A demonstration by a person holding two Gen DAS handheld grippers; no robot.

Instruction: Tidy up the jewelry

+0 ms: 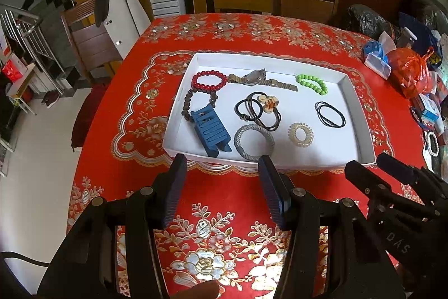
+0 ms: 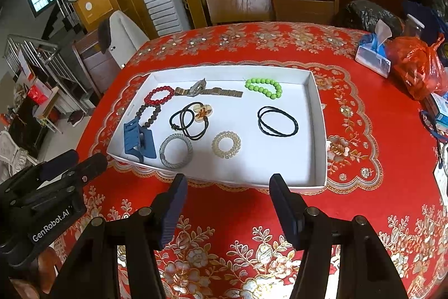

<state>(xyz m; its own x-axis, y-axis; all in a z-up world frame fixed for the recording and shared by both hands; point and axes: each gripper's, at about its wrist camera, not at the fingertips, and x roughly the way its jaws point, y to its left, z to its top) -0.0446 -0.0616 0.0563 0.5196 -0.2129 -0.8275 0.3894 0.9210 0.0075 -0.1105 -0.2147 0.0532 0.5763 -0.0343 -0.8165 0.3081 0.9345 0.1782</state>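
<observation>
1. The table (image 2: 364, 153), under a red flowered cloth, is lying below both claws, with clutter piling up along its edge to the right of the right claw (image 2: 228, 184).
2. The white tray (image 2: 319, 131) is sitting just ahead of both claws, holding all the jewelry.
3. The left claw (image 1: 222, 161) and the right claw are both hovering released and empty, short of the tray's near wall.
4. The blue hair clip (image 1: 208, 131) is lying ahead-left of the left claw, overlapping the brown bead bracelet (image 1: 188, 105), so lifting one is likely dragging the other.
5. The watch (image 2: 207, 91) is resting far ahead, touching the red bead bracelet (image 2: 159, 98).
6. The black hair ties (image 2: 187, 119) are tangling with a flower charm; a pinch there is risking pulling up the whole knot.
7. The grey ring (image 2: 175, 152) and clear coil tie (image 2: 226, 145) are lying nearest; the near wall is standing in the way of a low approach.
</observation>
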